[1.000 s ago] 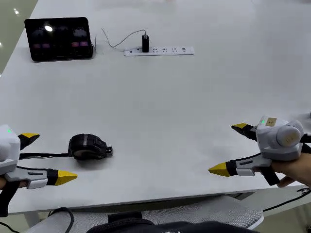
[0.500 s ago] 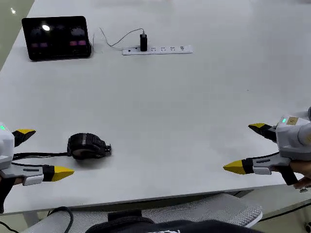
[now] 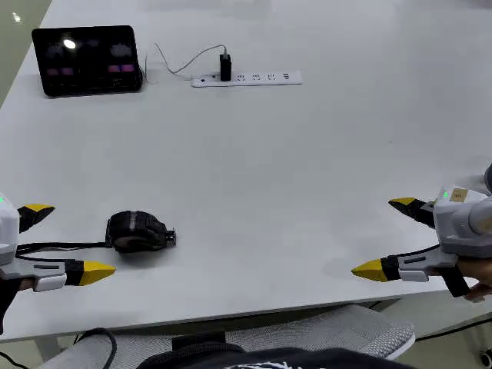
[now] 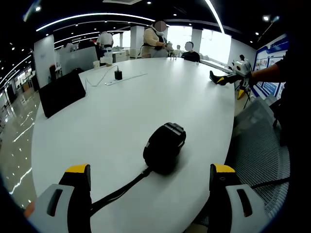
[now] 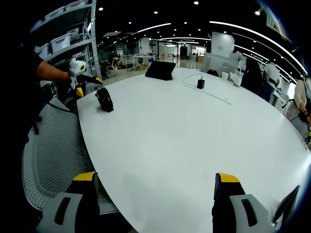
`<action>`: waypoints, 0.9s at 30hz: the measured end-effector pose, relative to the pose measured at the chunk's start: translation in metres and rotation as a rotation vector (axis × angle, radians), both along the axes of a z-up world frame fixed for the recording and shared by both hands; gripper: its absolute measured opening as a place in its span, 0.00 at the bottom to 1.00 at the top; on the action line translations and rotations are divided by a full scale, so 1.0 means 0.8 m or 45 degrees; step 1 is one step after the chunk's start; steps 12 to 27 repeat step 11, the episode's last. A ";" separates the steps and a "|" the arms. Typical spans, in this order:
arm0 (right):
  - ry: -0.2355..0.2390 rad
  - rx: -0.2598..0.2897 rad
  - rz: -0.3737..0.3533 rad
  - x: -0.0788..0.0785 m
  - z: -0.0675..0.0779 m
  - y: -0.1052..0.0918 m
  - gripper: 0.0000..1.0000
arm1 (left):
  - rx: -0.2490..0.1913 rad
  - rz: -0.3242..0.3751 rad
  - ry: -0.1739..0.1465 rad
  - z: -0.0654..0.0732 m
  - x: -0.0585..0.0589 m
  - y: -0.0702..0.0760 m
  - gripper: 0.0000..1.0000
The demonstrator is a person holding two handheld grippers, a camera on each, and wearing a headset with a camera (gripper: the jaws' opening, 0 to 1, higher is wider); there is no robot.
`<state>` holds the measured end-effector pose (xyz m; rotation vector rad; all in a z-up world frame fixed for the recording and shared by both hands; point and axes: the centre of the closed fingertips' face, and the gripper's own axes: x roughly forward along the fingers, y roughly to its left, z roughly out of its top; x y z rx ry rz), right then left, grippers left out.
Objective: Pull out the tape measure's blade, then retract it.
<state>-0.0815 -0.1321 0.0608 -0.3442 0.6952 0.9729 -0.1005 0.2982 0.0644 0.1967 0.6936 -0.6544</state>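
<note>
Left gripper [image 3: 69, 239] and right gripper [image 3: 383, 236] wide open, empty (well apart); tape measure [image 3: 140, 231] just ahead of the left.

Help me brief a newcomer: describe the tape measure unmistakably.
Start at the white table. Near its front edge, ahead of the left hand-held gripper, lies the tape measure. It is a small rounded black case, unlike the flat tablet and white power strip far across.

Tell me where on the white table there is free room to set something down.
The middle of the white table is bare, between the black round tape measure and the right gripper. Crowded: the far edge, with the black tablet and white power strip.
</note>
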 end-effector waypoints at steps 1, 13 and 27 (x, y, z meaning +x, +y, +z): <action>0.002 -0.001 -0.001 0.000 -0.001 -0.001 0.99 | -0.007 0.002 0.000 0.001 0.000 0.000 0.99; 0.011 -0.005 0.000 0.000 -0.001 0.000 0.99 | -0.005 -0.004 0.001 0.001 -0.001 0.000 0.99; 0.011 -0.005 0.000 0.000 -0.001 0.000 0.99 | -0.005 -0.004 0.001 0.001 -0.001 0.000 0.99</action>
